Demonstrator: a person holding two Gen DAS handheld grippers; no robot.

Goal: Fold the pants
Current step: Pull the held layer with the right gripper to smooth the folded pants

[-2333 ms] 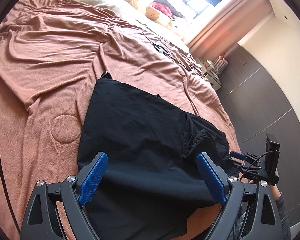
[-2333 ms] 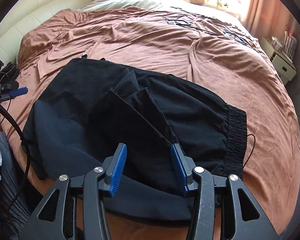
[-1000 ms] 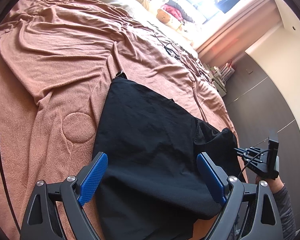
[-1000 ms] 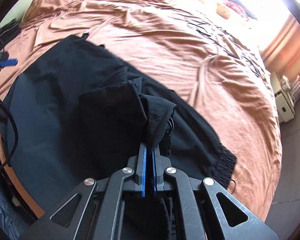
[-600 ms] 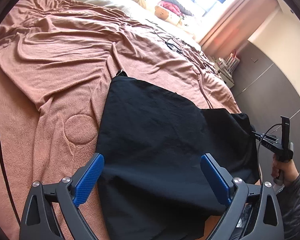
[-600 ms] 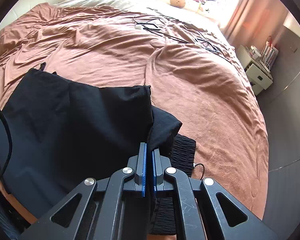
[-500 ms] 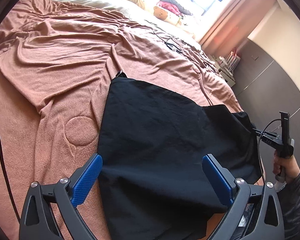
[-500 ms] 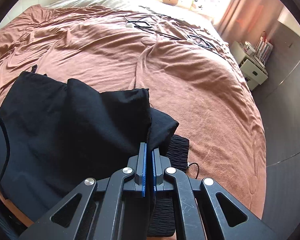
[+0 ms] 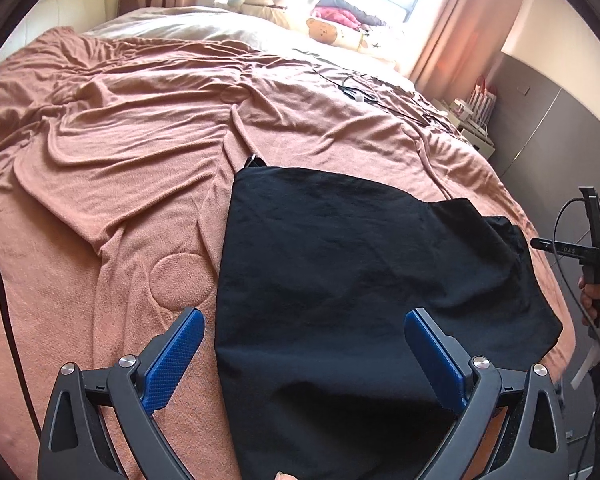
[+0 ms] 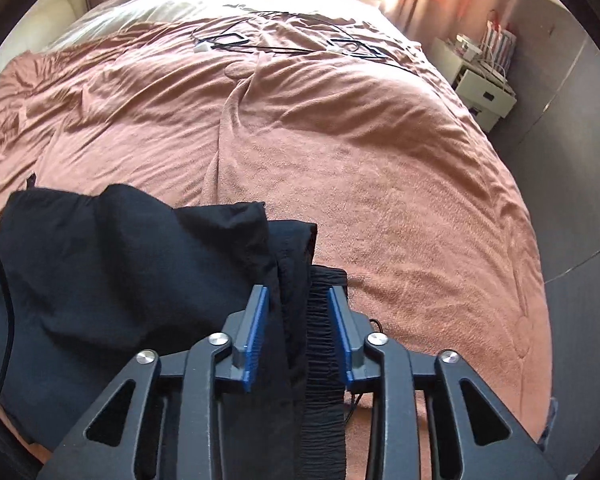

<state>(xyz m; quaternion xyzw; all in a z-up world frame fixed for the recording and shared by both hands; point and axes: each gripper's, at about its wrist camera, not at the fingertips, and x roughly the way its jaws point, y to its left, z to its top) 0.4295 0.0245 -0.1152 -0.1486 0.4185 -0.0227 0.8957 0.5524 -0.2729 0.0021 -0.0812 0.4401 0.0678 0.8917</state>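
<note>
My right claw [image 10: 298, 330] is opening to drop the folded-over leg onto the black cotton pants [image 9: 360, 280] at the bed's [image 9: 120, 168] near edge, while my left claw [image 9: 304, 360] hovers wide, holding nothing.

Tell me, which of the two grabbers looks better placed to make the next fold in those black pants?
Probably the left gripper: wide open, low over the pants near their edge. The right gripper is opening, pads clear of the waistband between them.
</note>
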